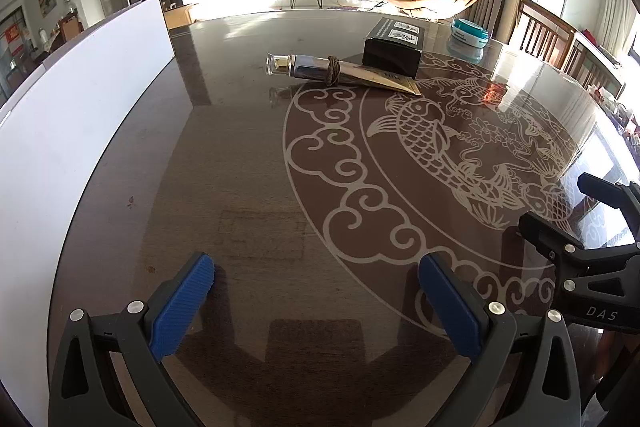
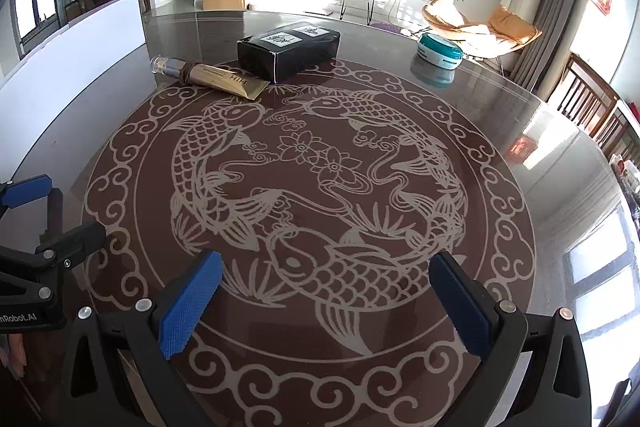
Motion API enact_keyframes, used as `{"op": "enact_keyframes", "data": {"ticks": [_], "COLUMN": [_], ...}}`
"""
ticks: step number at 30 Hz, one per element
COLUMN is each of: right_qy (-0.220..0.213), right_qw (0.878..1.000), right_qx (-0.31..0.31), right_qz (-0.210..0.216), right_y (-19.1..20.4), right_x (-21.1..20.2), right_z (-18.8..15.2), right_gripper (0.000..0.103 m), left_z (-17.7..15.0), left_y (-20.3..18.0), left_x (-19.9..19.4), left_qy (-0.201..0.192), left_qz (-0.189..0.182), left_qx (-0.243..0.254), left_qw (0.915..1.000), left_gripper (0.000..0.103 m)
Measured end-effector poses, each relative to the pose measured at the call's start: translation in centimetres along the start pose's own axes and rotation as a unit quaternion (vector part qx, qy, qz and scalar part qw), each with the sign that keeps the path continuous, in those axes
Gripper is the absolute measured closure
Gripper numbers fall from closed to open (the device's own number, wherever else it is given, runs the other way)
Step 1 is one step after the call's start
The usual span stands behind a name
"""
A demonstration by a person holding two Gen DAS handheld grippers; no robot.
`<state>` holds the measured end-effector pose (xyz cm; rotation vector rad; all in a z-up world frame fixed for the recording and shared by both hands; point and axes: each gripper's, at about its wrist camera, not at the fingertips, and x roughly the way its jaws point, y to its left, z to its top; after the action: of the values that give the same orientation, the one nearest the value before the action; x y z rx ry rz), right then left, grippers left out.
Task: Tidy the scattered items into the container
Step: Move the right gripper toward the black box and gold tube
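Both grippers empty and wide open over the bench, 3 items not yet gathered.

The left gripper [image 1: 316, 283] and right gripper [image 2: 326, 281] hover above the glossy patterned bench [image 2: 540, 155], jaws spread with nothing between the pads. At the far side lie a gold tube [image 2: 216, 77] with a clear cap and a dark band around its neck, a black box [image 2: 288, 53] touching the tube's flat end, and a teal-lidded round tub [image 2: 439, 50] well apart to the right. The white container [image 1: 76, 131] stands along the left edge. The tube looks light and soft-walled; a hold across its firmer neck near the band should keep it from squashing or rolling. The box seems stiff and light, best taken across its narrow width. The tub looks rigid but smooth, likely slippery on its sides.
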<state>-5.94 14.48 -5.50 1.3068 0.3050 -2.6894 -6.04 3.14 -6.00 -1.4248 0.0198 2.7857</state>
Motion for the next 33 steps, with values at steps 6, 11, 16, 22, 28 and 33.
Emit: {"op": "enact_keyframes", "data": {"ticks": [6,11,16,22,28,33], "right_qy": [0.000,0.001,0.001,0.010,0.020,0.022], "right_qw": [1.000,1.000,1.000,0.999,0.998,0.997], "right_qx": [0.000,0.003,0.003,0.022,0.043,0.065], "right_qz": [0.000,0.004,0.004,0.021,0.035,0.018], "right_y": [0.0,0.0,0.0,-0.7,-1.6,-2.1], "right_x": [0.1,0.1,0.1,0.5,2.7,6.6], "right_z": [0.0,0.1,0.1,0.1,2.3,7.1], "right_gripper": [0.000,0.000,0.000,0.000,0.000,0.000], "left_z": [0.0,0.0,0.7,0.7,0.7,0.7], "left_y": [0.0,0.0,0.3,0.2,0.2,0.2], "left_x": [0.0,0.0,0.7,0.7,0.7,0.7], "left_qy": [0.000,0.000,0.001,0.001,0.001,0.001], "left_qz": [0.000,0.000,-0.007,-0.006,-0.006,-0.006], "left_qx": [0.000,0.000,0.004,0.004,0.004,0.004], "left_qw": [1.0000,1.0000,1.0000,1.0000,1.0000,1.0000], "left_gripper": [0.000,0.000,0.000,0.000,0.000,0.000]}}
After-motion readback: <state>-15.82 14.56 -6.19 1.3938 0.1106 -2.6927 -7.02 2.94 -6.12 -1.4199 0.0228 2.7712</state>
